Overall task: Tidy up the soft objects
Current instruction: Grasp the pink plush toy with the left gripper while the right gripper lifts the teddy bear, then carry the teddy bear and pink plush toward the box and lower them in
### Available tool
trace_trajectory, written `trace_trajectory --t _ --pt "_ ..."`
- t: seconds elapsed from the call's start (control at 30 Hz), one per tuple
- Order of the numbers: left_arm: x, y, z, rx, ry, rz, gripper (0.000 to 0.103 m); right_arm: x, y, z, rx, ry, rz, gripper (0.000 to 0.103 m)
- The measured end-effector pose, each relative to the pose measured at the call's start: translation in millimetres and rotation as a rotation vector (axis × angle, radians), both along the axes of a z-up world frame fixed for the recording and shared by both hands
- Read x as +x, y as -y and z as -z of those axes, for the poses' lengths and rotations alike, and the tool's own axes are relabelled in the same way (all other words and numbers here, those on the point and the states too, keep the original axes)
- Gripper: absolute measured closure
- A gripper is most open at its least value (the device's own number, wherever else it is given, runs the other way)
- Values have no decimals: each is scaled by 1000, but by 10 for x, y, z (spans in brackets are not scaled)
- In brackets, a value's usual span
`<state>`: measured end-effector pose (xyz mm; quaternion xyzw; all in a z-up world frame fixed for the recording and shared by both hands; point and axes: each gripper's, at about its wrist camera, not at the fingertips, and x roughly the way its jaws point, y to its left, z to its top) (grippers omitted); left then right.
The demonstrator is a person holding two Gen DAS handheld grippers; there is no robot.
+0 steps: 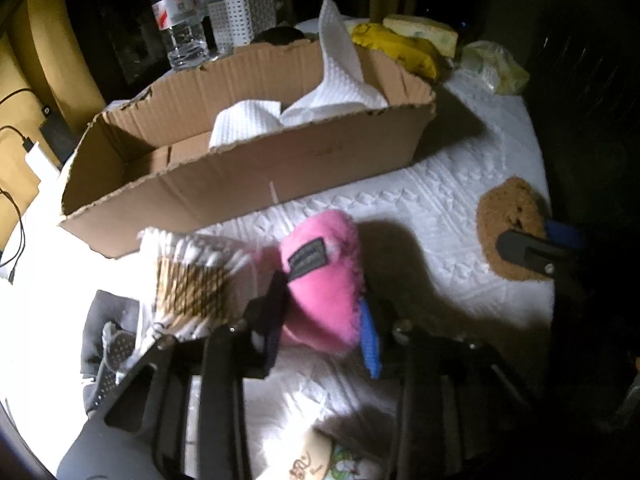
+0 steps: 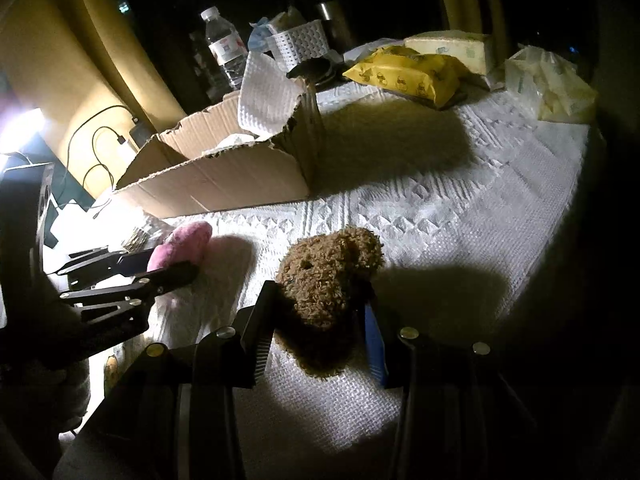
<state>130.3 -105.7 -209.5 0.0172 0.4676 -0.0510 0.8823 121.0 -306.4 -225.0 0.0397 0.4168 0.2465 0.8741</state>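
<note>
My left gripper [image 1: 322, 320] is shut on a fluffy pink soft toy [image 1: 324, 276] with a dark label, just above the white quilted cover; both also show in the right wrist view, the gripper [image 2: 160, 268] and the toy [image 2: 184, 246]. My right gripper [image 2: 320, 320] is shut on a brown curly plush [image 2: 328, 276] resting on the cover; the plush also shows at the right of the left wrist view [image 1: 510, 226]. An open cardboard box [image 1: 240, 176] holding white paper towels [image 1: 280, 114] stands behind both toys.
A pack of cotton swabs [image 1: 192, 276] lies left of the pink toy. Behind the box stand a water bottle [image 1: 178, 16], a white perforated basket [image 1: 240, 20], a yellow packet [image 2: 412, 74] and plastic bags [image 2: 552, 88]. Cables and a charger [image 1: 36, 160] lie at the left.
</note>
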Motion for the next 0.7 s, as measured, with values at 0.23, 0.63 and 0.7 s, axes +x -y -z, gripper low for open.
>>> trace_trajectory --t 0.23,0.63,0.7 --pt "-122 -7 -247 -72 46 35 70 -66 -88 -159 -15 27 -10 61" --pt "-292 -282 -668 -135 131 28 70 -107 -397 -496 -46 81 -52 61" --pt "-299 -357 -714 -142 141 22 70 -95 -459 -543 -50 89 -59 61"
